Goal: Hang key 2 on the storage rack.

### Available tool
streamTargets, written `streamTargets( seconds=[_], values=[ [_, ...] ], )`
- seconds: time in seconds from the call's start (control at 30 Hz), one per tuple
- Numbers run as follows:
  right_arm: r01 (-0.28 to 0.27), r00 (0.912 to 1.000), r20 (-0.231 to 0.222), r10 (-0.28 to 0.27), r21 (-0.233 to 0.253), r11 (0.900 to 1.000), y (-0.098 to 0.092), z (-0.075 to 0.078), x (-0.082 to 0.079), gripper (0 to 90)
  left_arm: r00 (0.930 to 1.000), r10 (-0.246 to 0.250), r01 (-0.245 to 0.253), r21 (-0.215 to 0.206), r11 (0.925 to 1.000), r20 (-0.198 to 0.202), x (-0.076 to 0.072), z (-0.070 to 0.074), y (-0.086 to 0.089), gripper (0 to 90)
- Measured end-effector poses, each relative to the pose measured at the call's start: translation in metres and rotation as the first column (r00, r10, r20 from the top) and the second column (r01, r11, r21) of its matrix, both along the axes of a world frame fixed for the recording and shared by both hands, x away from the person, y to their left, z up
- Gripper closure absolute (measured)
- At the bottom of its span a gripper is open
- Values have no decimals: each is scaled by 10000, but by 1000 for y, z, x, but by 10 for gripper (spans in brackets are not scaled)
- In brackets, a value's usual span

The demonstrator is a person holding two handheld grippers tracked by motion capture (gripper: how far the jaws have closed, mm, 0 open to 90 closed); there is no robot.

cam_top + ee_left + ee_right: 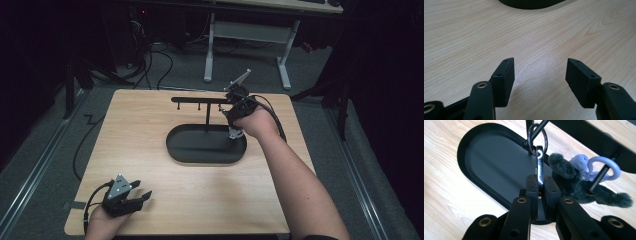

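Note:
A black stand with an oval base and a horizontal bar with pegs sits mid-table. My right gripper is shut on a flat metal piece whose key ring is looped over a peg of the bar. Just to its right a grey furry charm hangs by a lilac loop from another peg. In the high view the right gripper is at the bar's right end. My left gripper rests at the table's front left, open, with bare wood between its jaws.
The wooden table is bare around the stand. The stand's base edge lies well ahead of the left gripper. A white desk frame and cables stand on the floor beyond the table's far edge.

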State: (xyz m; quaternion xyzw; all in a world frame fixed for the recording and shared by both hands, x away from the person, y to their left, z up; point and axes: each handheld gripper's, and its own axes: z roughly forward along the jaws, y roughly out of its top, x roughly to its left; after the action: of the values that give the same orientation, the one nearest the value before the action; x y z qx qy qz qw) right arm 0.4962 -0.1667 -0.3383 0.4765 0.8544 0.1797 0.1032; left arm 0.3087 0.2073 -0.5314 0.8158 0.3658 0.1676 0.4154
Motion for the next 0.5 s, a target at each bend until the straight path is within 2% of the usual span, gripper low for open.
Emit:
streamTargets(
  seconds=[0.13,0.37,0.5],
  values=[
    [96,9999,28,-97,169,9998,-1,-8,1,848,10000,-38,38,28,10000,-23,-1,0,-1,409],
    [87,9999,-122,-85,124,9999,3,-26,3,828,9999,-42,43,76,10000,-98,0,-2,-1,409],
    [125,9997,-216,-121,171,9998,4,-30,4,813,9999,-53,54,67,10000,-121,1,-2,0,409]
  ],
)
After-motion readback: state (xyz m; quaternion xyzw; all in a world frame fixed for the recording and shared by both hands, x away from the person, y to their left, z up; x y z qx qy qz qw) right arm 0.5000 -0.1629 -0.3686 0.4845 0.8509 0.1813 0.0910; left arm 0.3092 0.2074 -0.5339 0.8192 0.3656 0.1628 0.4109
